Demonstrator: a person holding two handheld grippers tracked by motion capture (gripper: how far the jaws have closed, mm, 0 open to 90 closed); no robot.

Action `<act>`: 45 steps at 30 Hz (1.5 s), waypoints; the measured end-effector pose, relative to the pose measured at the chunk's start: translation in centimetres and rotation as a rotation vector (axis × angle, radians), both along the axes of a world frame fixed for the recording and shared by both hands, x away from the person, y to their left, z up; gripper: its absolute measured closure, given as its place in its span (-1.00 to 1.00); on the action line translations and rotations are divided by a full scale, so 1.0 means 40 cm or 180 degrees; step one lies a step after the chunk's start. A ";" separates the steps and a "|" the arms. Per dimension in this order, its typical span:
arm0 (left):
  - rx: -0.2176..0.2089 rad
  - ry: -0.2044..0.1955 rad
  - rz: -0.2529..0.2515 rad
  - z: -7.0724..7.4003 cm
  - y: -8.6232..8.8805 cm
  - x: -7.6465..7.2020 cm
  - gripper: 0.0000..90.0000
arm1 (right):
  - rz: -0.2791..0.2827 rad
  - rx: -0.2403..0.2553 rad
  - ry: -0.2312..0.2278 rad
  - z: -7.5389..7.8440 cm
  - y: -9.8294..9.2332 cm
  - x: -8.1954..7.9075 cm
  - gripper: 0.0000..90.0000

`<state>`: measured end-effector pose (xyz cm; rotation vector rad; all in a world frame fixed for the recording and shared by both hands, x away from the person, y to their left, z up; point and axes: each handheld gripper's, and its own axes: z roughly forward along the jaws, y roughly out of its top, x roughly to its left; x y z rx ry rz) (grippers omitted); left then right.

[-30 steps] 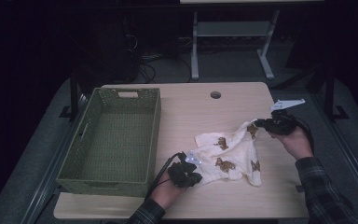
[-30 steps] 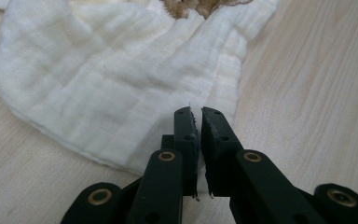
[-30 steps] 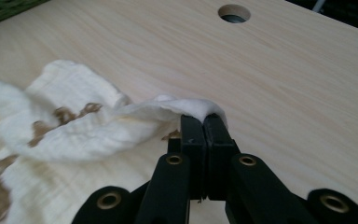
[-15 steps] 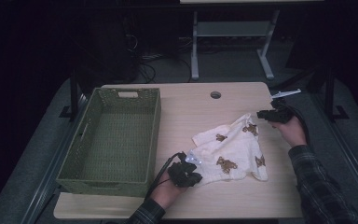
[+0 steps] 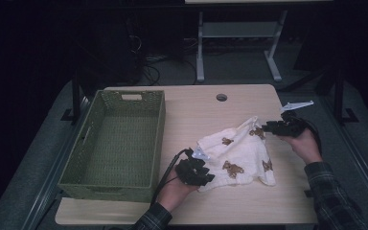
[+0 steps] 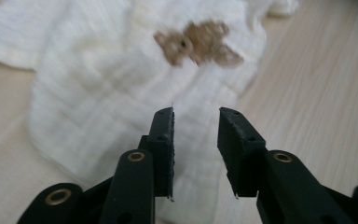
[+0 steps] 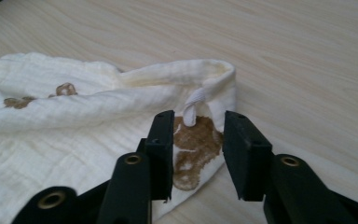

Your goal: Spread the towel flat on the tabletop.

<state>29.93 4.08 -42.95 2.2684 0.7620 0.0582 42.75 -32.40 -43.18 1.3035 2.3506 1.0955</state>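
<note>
- The step in hand looks like a release after spreading or folding: both grippers have just been opening their jaws, and the cloth (image 5: 239, 155) lies slack on the table (image 5: 196, 110), just right of the green basket (image 5: 120, 143).
- The left gripper (image 6: 196, 140) stands at the cloth's near corner, on the basket side, jaws apart with a clear gap; cloth lies under them, none pinched.
- The right gripper (image 7: 196, 149) sits at the cloth's far corner, away from the basket, jaws apart astride a small white loop (image 7: 192, 108) and a brown print; the pads seem not to press, though the high view is dim.
- Next, I judge, comes a fresh grip on an edge, pads closing on a single layer.
- The cloth is cream, crinkled muslin with brown bear prints, rumpled, one hem folded over.
</note>
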 end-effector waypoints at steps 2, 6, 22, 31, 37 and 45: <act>0.0017 -0.0023 0.0051 0.014 0.000 0.017 0.41 | 0.0021 -0.0012 -0.0016 0.003 0.006 -0.003 0.31; -0.0022 -0.0119 0.0209 0.037 -0.005 0.060 0.40 | 0.0071 -0.0065 -0.0080 0.005 0.016 -0.004 0.30; 0.0151 -0.0252 0.0790 -0.003 -0.015 0.248 0.33 | 0.0213 -0.0125 -0.0081 -0.011 0.040 0.014 0.37; 0.0306 -0.0271 0.0884 -0.035 -0.026 0.314 0.26 | 0.0248 -0.0199 -0.0013 -0.035 0.051 0.035 0.39; 0.0460 -0.0292 0.0864 -0.054 -0.041 0.324 0.23 | 0.0225 -0.0204 0.0006 -0.055 0.059 0.056 0.40; 0.0530 -0.0250 0.0883 -0.076 -0.035 0.319 0.29 | 0.0168 -0.0255 0.0051 -0.085 0.080 0.084 0.49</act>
